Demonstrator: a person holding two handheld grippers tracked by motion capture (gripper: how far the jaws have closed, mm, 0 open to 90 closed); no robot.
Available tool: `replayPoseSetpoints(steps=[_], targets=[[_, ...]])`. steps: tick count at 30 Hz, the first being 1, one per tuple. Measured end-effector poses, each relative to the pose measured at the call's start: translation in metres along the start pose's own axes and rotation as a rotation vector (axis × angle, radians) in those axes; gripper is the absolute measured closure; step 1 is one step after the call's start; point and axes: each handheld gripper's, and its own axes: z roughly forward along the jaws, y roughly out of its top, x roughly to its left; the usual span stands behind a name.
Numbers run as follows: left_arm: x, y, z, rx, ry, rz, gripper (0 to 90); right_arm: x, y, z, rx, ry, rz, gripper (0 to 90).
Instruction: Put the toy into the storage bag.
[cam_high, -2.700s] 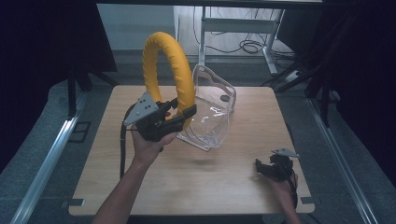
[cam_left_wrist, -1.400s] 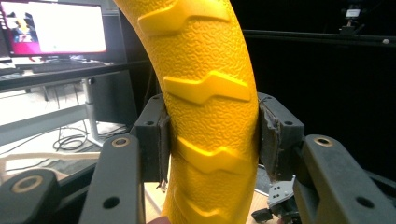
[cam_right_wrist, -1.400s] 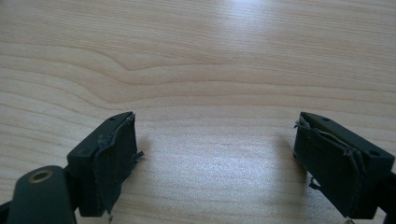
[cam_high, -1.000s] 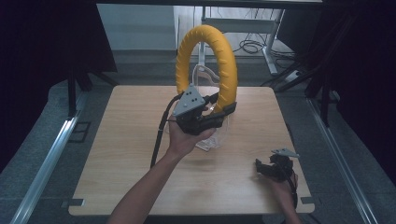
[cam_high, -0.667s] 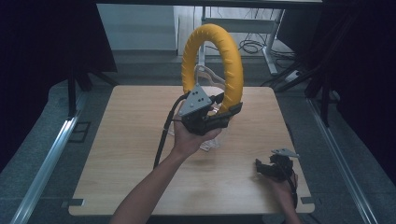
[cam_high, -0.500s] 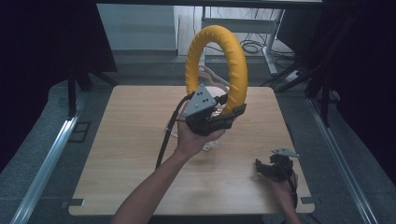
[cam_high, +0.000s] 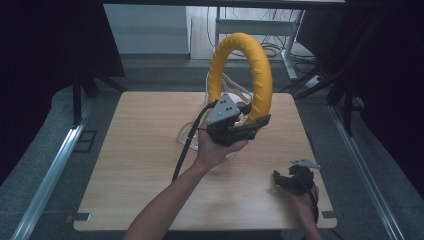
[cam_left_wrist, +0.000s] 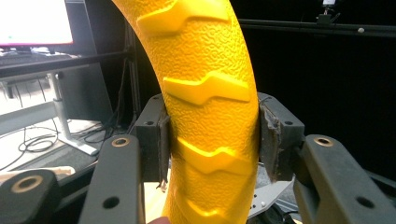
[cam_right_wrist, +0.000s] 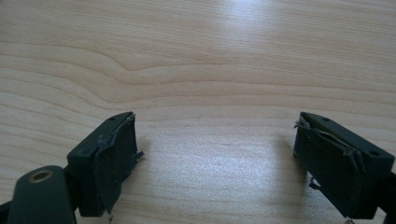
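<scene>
No brand, label or writing can be read on anything here.

The left gripper is held up above the middle of the table, its fingers clamped on a yellow ring. In the left gripper view the ring fills the gap between the pads, touching both, and rises straight up from them; its skin is pebbled, with raised zigzag ribs across it. In the high view the ring arches up and over beyond the fingers, standing nearly upright.

Just behind and below the left fingers lies a clear plastic bag, mostly hidden by the hand and gripper; it may be a pouch or a moulded cover, the view being too poor to tell. The ring's lower part crosses in front of it.

The right gripper rests low near the table's near right corner, well apart from the ring. The right gripper view shows its fingers wide apart, with bare wood grain between and beyond them and nothing held. Their pads look frayed at the edges.

Past the table, cables lie on the floor by a desk leg.
</scene>
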Motion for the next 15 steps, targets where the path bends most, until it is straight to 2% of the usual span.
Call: replayPoseSetpoints(steps=[9,15], targets=[[0.011,-0.013,0.005,0.019,0.01,-0.042,51.2,0.0,0.0,0.0,-0.002,-0.002,-0.003,13.6],[0.018,-0.024,0.009,0.038,-0.001,-0.077,51.2,0.0,0.0,0.0,-0.001,0.0,-0.001,13.6]])
